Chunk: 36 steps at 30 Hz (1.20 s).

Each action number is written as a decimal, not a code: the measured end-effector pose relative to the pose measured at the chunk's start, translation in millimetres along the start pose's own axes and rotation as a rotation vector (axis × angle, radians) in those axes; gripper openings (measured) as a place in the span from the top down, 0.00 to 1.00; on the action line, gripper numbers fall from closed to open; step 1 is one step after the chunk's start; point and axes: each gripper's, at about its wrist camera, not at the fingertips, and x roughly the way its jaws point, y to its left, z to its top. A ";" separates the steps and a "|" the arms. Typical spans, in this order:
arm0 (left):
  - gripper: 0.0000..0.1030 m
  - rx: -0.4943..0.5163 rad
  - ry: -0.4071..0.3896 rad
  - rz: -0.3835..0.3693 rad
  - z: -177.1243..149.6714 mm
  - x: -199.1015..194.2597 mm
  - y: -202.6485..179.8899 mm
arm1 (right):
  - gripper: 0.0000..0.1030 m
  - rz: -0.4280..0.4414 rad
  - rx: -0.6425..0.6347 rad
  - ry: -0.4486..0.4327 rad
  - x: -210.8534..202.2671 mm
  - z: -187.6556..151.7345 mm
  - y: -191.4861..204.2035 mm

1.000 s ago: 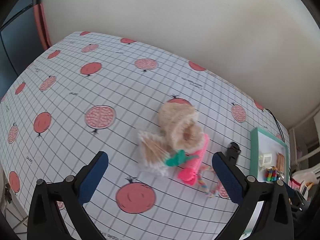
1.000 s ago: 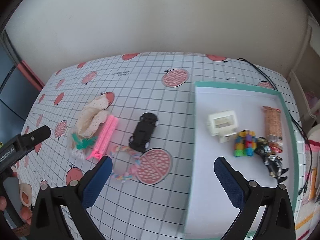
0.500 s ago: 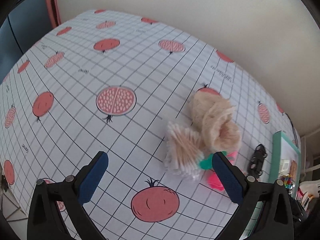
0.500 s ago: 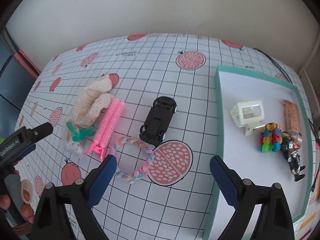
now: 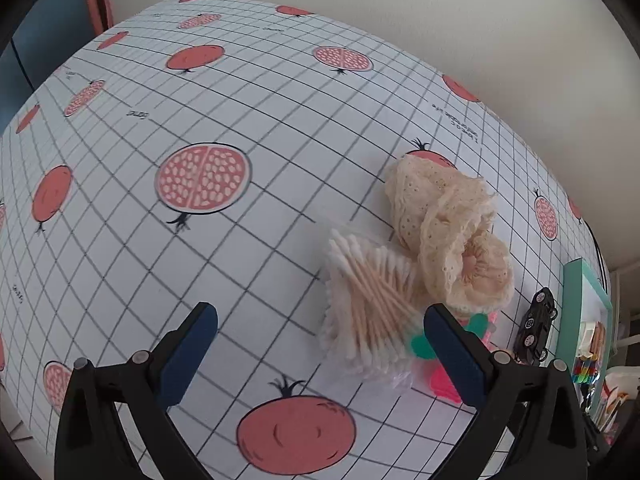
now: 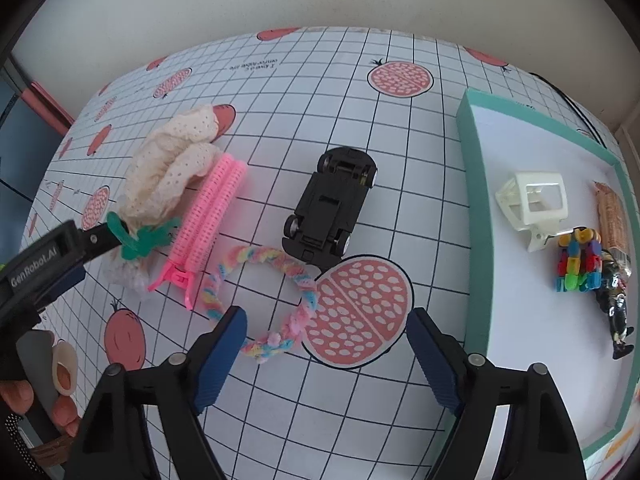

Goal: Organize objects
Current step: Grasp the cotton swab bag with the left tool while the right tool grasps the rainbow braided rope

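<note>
My left gripper (image 5: pixel 320 344) is open, low over the table, and a clear bag of cotton swabs (image 5: pixel 370 304) lies just ahead between its fingers. A cream lace scrunchie (image 5: pixel 448 232) sits behind the bag, with a green clip (image 5: pixel 420 344) and a pink hair roller (image 5: pixel 444 380) beside it. My right gripper (image 6: pixel 326 344) is open above a pastel braided hair tie (image 6: pixel 276 304). A black toy car (image 6: pixel 330 208) lies upside down beyond the tie. The pink hair roller (image 6: pixel 208 216), the scrunchie (image 6: pixel 172 160) and the left gripper (image 6: pixel 44 264) show at the left.
A teal-rimmed tray (image 6: pixel 472 184) at the right holds a white claw clip (image 6: pixel 536 204), a coloured block toy (image 6: pixel 576 260), a dark figurine (image 6: pixel 616 304) and a wrapped snack (image 6: pixel 610 216). A hand (image 6: pixel 52 380) holds the left gripper. The wall is close behind the table.
My left gripper has moved forward and down towards the swab bag. My right gripper has dropped closer to the hair tie and car, leaving the tray further right.
</note>
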 end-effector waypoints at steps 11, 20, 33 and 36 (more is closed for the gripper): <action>0.00 0.011 0.017 0.007 1.2 17.7 -7.0 | 0.24 -0.027 -0.006 0.021 11.0 -3.2 -2.2; 0.03 0.029 0.012 0.037 0.7 18.9 -10.4 | 0.27 -0.045 -0.019 0.020 11.8 -7.1 -1.8; 0.30 -0.004 -0.006 0.048 4.8 11.4 -1.2 | 0.56 -0.105 -0.026 0.009 8.9 -14.7 -7.6; 0.41 -0.018 -0.013 0.054 6.8 9.4 2.4 | 0.64 -0.112 -0.020 0.005 8.1 -16.2 -10.7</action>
